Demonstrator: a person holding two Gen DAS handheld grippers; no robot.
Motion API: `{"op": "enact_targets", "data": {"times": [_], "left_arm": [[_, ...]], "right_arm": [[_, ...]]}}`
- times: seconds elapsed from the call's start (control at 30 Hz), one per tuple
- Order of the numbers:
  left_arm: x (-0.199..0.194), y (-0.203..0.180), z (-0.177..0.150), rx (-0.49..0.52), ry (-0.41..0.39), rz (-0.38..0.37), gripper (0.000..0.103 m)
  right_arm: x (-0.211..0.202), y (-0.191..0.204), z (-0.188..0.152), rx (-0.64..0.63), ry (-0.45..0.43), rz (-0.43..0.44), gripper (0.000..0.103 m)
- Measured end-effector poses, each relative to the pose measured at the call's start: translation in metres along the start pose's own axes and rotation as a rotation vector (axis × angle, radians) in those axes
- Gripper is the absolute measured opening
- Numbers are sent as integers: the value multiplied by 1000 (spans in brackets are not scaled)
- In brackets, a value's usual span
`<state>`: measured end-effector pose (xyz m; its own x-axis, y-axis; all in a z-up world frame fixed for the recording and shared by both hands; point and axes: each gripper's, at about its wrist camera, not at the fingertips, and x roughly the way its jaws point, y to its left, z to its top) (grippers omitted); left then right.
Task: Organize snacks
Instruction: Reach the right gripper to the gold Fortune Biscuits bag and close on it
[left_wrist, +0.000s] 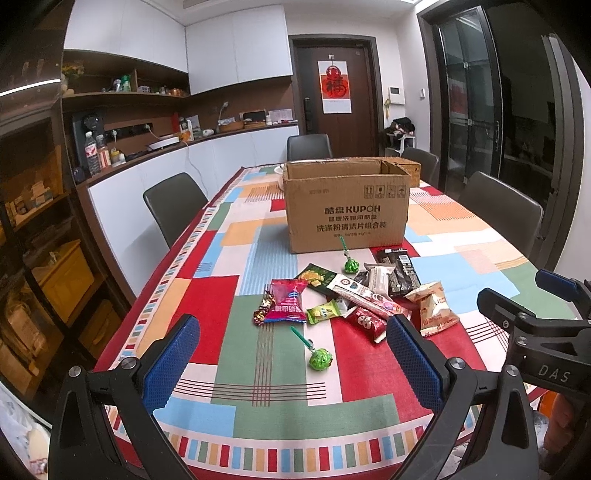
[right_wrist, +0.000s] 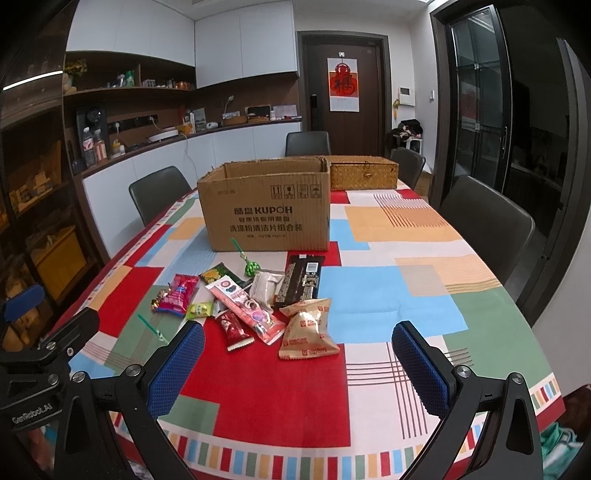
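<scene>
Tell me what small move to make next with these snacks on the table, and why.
Probably ease the left hand-held gripper forward and down over the green lollipop. Both grippers are open and hold nothing, all the snacks lie loose in front of the open cardboard box, and that lollipop lies apart from the pile, nearest the left fingers, so it looks the easiest first pick.

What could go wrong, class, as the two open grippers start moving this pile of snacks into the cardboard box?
1. The snack packets overlap: closing on the long pink packet may drag the red packet beside it.
2. The near green lollipop is round and lies apart, so it may roll if nudged.
3. The cardboard box has tall walls; a low carry could hit its front and push it back.
</scene>
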<state>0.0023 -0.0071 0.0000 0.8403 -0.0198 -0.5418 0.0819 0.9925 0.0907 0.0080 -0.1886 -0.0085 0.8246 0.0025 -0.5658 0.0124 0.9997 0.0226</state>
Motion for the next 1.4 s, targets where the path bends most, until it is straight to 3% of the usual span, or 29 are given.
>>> {"op": "enact_targets", "data": {"times": [0.23,0.67,1.07,1.4], "left_arm": [[20,-5,2,15,48,-31,90],[82,-4,-9,-20,265,-96,65],[128,-6,-22,-37,441,-140,52],[150,-11,-24,-18,512,-154,43]], "right_arm": [[20,5,5,-48,41,8,102],[77,2,1,-25,219,25,91],[126,-2,-3,-6,351,23,80],[152,-11,-4,26,400,-1,73]]}}
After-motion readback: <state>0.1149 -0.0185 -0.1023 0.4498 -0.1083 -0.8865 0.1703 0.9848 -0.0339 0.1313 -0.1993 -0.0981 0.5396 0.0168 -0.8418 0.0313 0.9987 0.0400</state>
